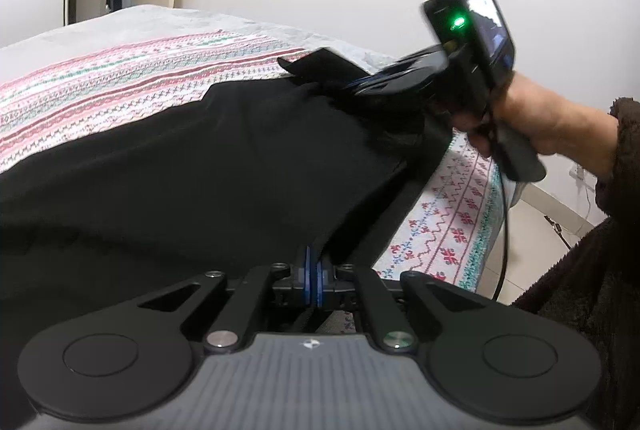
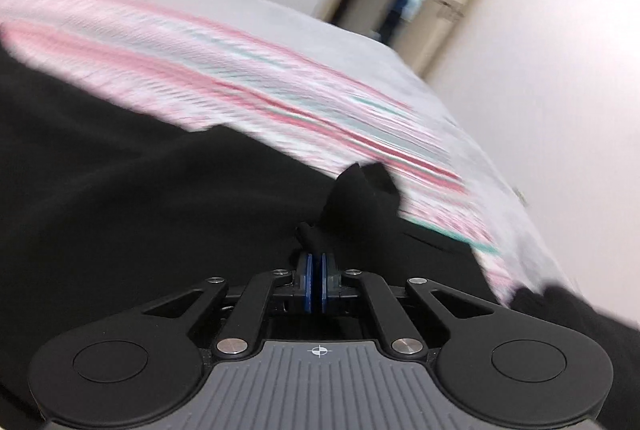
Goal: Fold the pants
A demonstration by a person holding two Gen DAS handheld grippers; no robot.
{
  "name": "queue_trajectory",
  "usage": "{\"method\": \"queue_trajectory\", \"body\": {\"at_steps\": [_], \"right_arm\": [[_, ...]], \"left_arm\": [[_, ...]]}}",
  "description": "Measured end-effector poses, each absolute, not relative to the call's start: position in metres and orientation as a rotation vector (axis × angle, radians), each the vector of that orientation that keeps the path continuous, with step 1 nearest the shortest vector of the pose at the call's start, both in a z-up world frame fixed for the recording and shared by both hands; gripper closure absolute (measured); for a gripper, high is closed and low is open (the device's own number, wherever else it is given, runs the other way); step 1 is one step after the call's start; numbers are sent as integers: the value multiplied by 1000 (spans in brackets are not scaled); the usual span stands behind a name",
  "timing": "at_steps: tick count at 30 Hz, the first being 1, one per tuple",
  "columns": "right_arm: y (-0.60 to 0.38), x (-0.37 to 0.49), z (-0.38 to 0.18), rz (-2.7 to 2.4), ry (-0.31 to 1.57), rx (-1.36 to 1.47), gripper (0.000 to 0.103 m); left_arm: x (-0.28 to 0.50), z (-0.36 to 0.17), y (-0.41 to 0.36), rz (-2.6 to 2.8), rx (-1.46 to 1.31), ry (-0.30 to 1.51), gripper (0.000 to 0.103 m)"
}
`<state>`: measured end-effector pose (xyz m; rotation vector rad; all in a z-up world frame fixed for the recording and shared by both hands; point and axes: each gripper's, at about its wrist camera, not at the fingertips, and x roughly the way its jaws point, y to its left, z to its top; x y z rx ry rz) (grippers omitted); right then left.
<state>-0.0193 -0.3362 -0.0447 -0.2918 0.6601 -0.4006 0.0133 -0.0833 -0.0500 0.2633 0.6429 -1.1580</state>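
Both grippers pinch black pants (image 1: pixel 180 158) hem: left gripper (image 1: pixel 314 272), right gripper (image 2: pixel 314 276); mid-fold, near bed (image 1: pixel 452 230) corner; next, carry across and lay flat.

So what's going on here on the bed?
A person is folding black pants spread on a patterned blanket on a bed. Each hand holds a two-finger gripper. The left gripper is shut on the near edge of the fabric, and the right gripper is shut on another bit of the fabric, lifted off the blanket. The fold isn't laid down yet.
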Motion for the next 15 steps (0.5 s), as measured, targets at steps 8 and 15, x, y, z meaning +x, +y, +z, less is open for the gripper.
{"method": "queue_trajectory", "body": {"at_steps": [8,15], "right_arm": [[-432,-89,-16,-608,673,30,102],[-464,-121,-18,-586,700,242,101]], "left_arm": [[12,-53,-87,-1148,281,651,73],[8,-54,-86,-1128,281,656,74]]}}
